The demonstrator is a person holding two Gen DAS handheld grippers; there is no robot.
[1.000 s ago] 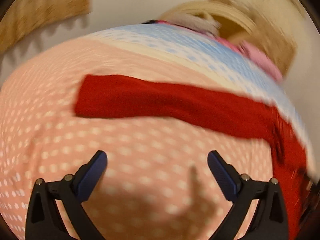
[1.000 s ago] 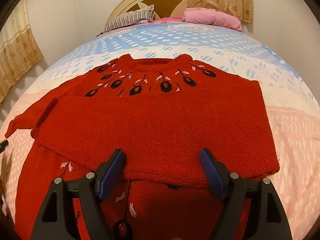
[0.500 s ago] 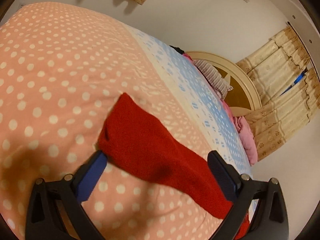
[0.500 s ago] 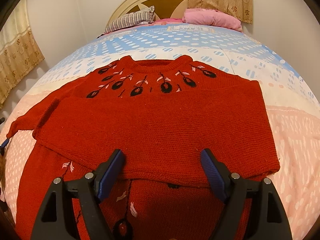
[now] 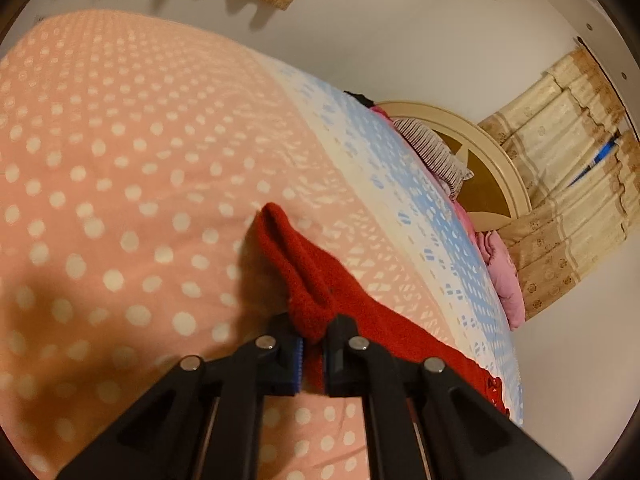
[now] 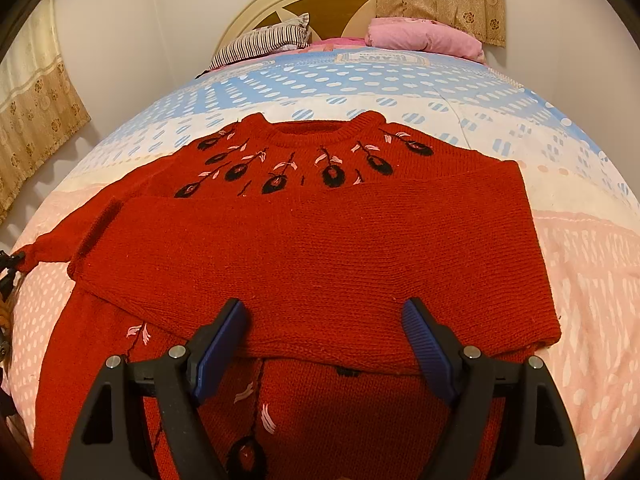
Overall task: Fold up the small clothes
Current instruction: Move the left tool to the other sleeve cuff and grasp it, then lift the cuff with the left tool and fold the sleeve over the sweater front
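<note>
A red knitted sweater (image 6: 320, 240) with black and pink flowers lies face up on the bed, collar toward the headboard. One sleeve is folded across its chest. The other sleeve (image 5: 304, 276) stretches out over the pink dotted cover. My left gripper (image 5: 312, 354) is shut on that sleeve's cuff, and the knit bunches up between the pads. In the right wrist view this gripper shows only at the far left edge (image 6: 8, 268). My right gripper (image 6: 326, 344) hovers open over the sweater's lower front, with nothing pinched between its fingers.
The bed cover (image 6: 592, 264) is pink with white dots near me and blue and white (image 6: 360, 84) farther up. A striped pillow (image 6: 260, 42) and a pink pillow (image 6: 424, 38) lie by the round headboard (image 6: 320, 0). Curtains (image 6: 36, 108) hang left of the bed.
My left gripper moved in over the sleeve's end and went from wide open to shut on the cuff, which now stands bunched. The right gripper and the sweater's body stayed still.
</note>
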